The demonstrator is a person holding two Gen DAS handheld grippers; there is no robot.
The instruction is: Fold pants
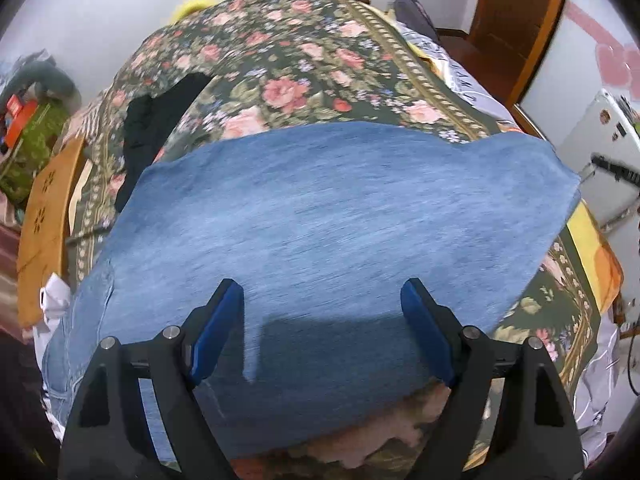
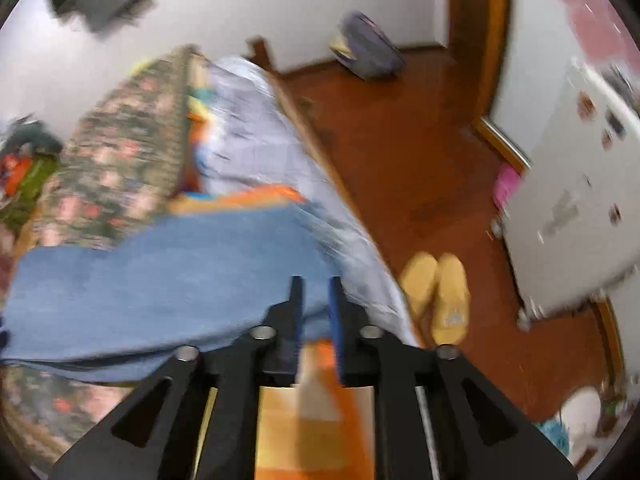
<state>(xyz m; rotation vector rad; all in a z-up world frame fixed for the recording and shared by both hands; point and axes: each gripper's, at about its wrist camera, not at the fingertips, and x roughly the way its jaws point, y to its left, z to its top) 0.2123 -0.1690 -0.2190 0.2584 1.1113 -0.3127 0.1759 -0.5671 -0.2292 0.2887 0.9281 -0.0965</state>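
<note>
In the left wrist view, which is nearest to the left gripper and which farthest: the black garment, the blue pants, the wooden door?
1. Blue pants: directly under and ahead of the left gripper.
2. Black garment: farther, on the left of the bed.
3. Wooden door: farthest, top right, beyond the bed.

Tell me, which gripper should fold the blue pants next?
Probably the left gripper: its jaws are wide open right over the blue pants. The right gripper is nearly closed at the pants' edge by the bedside, and its view is blurry.

Blue denim pants [image 1: 332,216] lie on a green, pink-flowered bedspread [image 1: 288,72].
</note>
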